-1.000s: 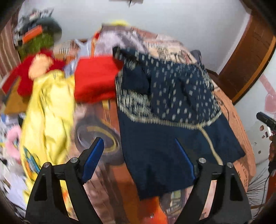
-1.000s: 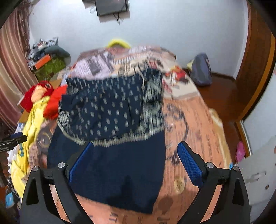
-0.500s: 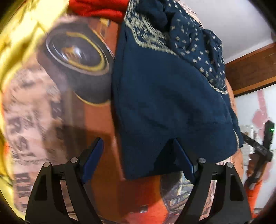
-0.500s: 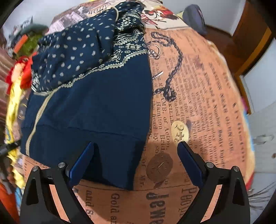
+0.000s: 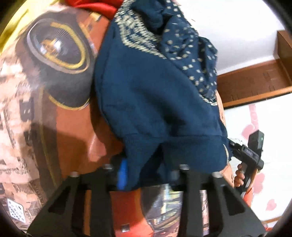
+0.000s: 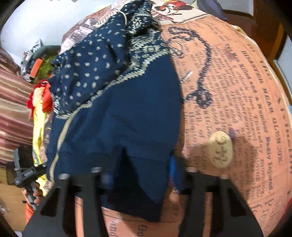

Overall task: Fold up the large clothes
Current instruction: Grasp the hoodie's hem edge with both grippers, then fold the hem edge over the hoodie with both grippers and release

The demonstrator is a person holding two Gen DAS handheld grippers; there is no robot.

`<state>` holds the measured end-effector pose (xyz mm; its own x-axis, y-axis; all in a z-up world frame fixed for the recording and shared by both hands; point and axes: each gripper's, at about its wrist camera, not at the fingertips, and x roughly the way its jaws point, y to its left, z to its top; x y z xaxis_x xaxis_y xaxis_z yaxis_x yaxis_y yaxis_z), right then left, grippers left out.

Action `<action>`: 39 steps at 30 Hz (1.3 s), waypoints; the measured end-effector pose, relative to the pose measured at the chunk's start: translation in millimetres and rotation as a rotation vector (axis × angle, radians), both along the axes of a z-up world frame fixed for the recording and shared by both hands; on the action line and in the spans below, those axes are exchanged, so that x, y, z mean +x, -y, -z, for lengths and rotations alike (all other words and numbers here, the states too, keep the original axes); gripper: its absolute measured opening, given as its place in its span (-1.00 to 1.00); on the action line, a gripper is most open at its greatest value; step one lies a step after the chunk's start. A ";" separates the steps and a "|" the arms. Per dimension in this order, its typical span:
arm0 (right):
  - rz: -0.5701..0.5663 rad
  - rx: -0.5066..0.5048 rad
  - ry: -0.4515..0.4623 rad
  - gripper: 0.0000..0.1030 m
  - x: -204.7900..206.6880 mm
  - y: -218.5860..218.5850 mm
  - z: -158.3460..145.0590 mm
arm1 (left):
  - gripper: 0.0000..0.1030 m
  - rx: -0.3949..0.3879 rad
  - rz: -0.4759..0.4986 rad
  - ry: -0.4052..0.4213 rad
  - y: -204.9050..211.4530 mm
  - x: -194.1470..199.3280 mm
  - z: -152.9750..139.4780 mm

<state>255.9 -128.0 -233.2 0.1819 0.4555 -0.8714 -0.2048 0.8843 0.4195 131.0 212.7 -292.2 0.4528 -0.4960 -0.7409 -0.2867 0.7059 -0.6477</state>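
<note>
The navy garment (image 5: 149,94) was a soft, thick knit with a ribbed hem band, plain across its lower body and printed farther up with small cream motifs and a cream zigzag border. It lay on the bedsheet (image 5: 69,131), a smooth orange-brown cloth printed with newspaper lettering, a dark ring with a gold edge and a black chain drawing.

The left gripper (image 5: 144,173) had its fingers drawn in on the hem: the blue pad (image 5: 122,173) of one finger showed at the cloth's edge, the other was buried under the fold, and the fabric bunched between them. The right gripper (image 6: 138,175) likewise pinched the hem, with a blue pad (image 6: 172,169) just visible on its outer side and the other finger covered by knit.

Ahead of the left gripper and to its left, a red cloth (image 5: 94,7) sat at the top edge, cut off by the frame. Far to the left of the right gripper, a red and yellow soft toy (image 6: 39,102) lay beside striped fabric (image 6: 12,102). Both views were blurred near the fingers, so the exact grip line was hard to make out.
</note>
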 end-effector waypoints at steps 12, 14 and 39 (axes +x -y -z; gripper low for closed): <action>-0.058 0.090 0.199 -0.85 21.8 -14.0 -66.0 | -0.77 0.173 0.010 0.266 -11.0 30.0 -105.7; -0.066 0.093 0.250 -0.85 32.2 -21.8 -81.4 | -0.77 0.205 0.007 0.303 -15.3 41.6 -126.0; 0.019 -0.113 0.325 -0.87 265.2 -97.5 -33.7 | -0.64 0.561 -0.089 0.124 -80.8 315.2 -73.6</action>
<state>521.1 -30.6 -199.6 0.4656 0.3529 -0.8116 -0.2947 0.9265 0.2338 446.2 293.4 -218.6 0.5746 0.0006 -0.8184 -0.3062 0.9275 -0.2144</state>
